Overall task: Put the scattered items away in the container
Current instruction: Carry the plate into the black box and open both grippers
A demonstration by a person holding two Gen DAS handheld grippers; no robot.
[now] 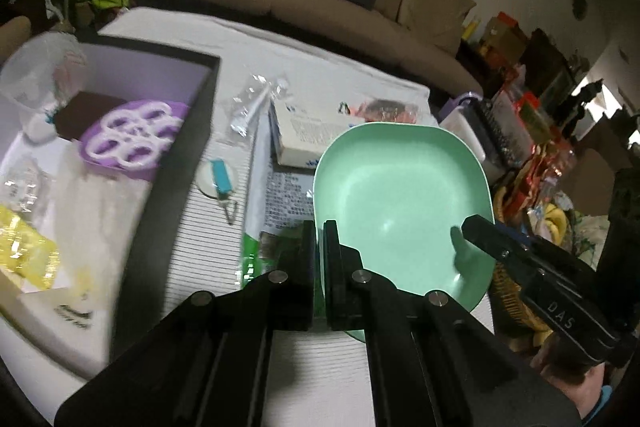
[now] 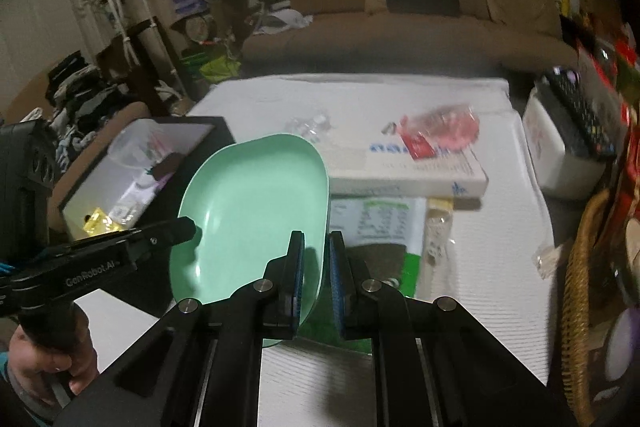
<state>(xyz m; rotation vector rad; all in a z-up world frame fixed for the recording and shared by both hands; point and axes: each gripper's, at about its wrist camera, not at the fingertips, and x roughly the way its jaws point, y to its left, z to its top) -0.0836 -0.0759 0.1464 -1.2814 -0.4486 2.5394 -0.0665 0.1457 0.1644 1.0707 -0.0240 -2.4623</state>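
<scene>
Both grippers pinch green dish (image 1: 400, 203) by opposite rims, L (image 1: 319, 239) and R (image 2: 316, 251), prob. steadying it for carry toward black box (image 1: 176, 131) at 10 o'clock.

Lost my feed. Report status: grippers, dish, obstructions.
Left gripper and right gripper both clamp green dish rim. Dish tilted, off table. Black box not reached; nothing seen between.
</scene>
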